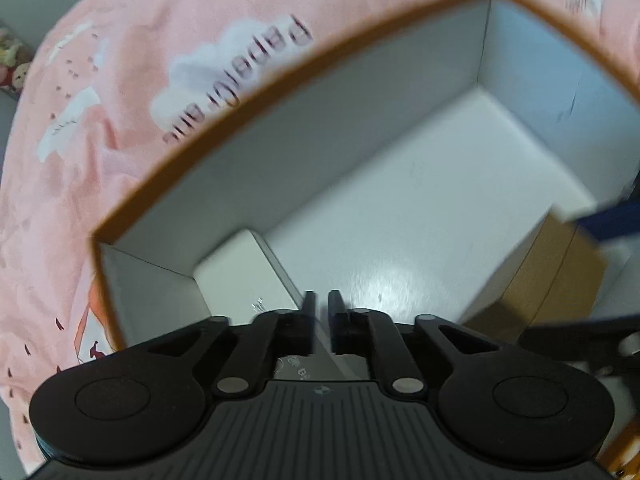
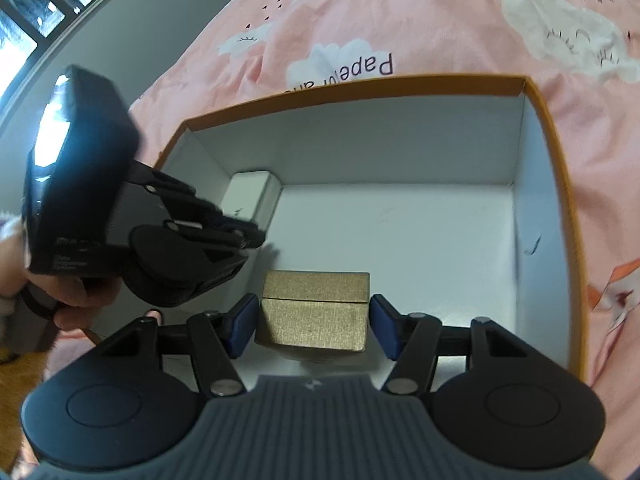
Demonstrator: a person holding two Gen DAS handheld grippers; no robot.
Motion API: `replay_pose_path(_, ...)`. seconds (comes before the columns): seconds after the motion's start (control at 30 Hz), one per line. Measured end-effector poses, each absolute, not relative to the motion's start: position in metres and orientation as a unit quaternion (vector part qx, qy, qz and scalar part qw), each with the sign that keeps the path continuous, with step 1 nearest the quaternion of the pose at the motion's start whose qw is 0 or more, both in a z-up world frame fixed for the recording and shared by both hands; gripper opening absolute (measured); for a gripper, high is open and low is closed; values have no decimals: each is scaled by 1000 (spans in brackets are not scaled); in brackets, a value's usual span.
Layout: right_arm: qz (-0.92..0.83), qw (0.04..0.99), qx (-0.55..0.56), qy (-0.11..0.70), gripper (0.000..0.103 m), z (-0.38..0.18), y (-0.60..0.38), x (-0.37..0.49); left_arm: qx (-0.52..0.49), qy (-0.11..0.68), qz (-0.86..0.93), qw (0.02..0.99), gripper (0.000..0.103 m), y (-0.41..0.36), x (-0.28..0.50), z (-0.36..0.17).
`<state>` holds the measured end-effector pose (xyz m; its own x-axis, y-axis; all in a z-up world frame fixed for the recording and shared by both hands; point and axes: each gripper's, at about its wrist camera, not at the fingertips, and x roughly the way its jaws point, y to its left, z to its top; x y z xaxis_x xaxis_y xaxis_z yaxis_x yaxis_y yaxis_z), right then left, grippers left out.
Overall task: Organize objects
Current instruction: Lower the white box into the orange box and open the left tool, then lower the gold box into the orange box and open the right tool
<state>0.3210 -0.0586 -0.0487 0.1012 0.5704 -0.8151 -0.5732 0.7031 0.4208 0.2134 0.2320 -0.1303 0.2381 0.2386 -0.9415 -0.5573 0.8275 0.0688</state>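
A large open box with an orange rim [image 2: 560,184] and white inside [image 1: 400,208] lies on the pink bedspread. A small white box [image 2: 250,196] lies in its far left corner; in the left wrist view it [image 1: 244,276] is just ahead of my left gripper [image 1: 321,308], whose jaws are nearly closed with nothing between them. A gold-brown box [image 2: 316,308] stands inside near the front; my right gripper [image 2: 312,320] is open, its blue pads [image 2: 242,322] on either side of the box with small gaps. The gold box [image 1: 544,280] also shows in the left wrist view.
The pink bedspread [image 2: 400,12] with cloud prints surrounds the box. The left gripper [image 2: 200,236] and the hand holding it reach over the box's left wall. A grey wall and a window [image 2: 36,4] lie beyond the bed on the left.
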Motion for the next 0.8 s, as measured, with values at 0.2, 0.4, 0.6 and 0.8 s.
replay_pose_path(0.2,407,708,34,576,62,-48,-45,310,-217,457,310,805,15,235,180,-92)
replay_pose_path(0.4,426,671,36,606,62,-54,-20,302,-278,372,373,803,15,219,136,-72)
replay_pose_path(0.6,421,655,20,628,62,-63,4,294,-317,304,436,785,15,206,102,-67)
replay_pose_path(0.8,414,644,43,641,63,-74,16,286,-355,269,475,759,16,189,79,-74)
